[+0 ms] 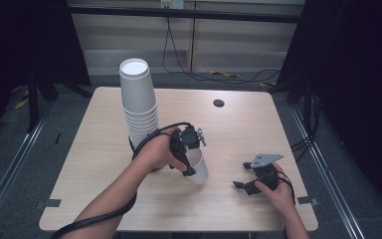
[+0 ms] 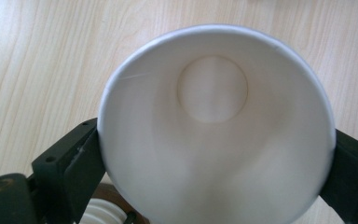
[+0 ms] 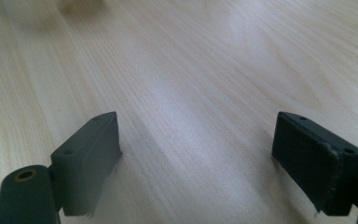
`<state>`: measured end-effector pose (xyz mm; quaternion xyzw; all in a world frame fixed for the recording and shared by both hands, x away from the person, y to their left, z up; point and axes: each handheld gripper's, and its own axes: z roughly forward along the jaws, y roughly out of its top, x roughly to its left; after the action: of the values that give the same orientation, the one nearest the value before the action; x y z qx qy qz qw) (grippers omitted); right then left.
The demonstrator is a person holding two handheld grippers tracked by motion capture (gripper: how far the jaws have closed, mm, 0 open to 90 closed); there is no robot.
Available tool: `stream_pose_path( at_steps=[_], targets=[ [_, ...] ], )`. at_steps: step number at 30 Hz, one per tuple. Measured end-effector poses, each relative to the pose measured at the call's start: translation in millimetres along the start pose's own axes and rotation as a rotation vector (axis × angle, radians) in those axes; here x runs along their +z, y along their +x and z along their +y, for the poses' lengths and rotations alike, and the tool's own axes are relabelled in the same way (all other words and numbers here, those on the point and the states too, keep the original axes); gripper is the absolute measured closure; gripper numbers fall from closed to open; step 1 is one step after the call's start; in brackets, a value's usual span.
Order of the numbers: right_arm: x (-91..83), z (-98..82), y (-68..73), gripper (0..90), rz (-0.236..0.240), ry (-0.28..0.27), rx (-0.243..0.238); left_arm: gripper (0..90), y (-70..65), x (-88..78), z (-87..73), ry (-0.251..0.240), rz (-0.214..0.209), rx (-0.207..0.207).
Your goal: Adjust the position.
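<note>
Right now the left gripper point(image 1: 191, 149) has a white paper cup point(image 1: 197, 168) between its two black fingers point(image 2: 70, 163). In the left gripper view the cup's round open mouth faces the camera, and you can see down to its flat bottom. One finger sits at each side of the cup's rim. Both fingers touch the rim, but I cannot tell if they press on it or just rest there.

From the high view, the cup stands on the tabletop point(image 1: 238, 134) under the left gripper, and it leans a little. The person's left hand point(image 1: 156, 152) wraps around that gripper, and a black cable loops away from it.

Just behind the left fingers, on the far side, stands a tall stack of white cups point(image 1: 138, 102). The cups in it are upside down, one over the other. The stack is close to the left hand.

The right gripper point(image 1: 243, 185) is well apart from the cup, off to the other side. The person's right hand point(image 1: 276, 191) holds it low by the tabletop. Its fingers point(image 3: 91, 154) are wide open, and between them is just bare wood.

Far past both grippers there is a small dark round hole point(image 1: 219, 103) in the tabletop.
</note>
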<state>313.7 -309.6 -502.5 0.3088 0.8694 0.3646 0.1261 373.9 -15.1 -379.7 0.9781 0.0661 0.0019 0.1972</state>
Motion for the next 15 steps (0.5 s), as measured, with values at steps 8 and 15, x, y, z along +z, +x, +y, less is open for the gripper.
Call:
stream_pose_path(
  at_steps=[8, 15],
  targets=[
    [0.0, 0.0, -0.1, 14.7, 0.000, 0.000, -0.001, 6.1, 1.0, 3.3, -0.2, -0.018, -0.012, -0.003],
    [0.0, 0.0, 0.0, 14.7, 0.000, 0.000, 0.000, 5.8, -0.1, 6.3, -0.4, -0.028, -0.009, -0.004]
  ],
)
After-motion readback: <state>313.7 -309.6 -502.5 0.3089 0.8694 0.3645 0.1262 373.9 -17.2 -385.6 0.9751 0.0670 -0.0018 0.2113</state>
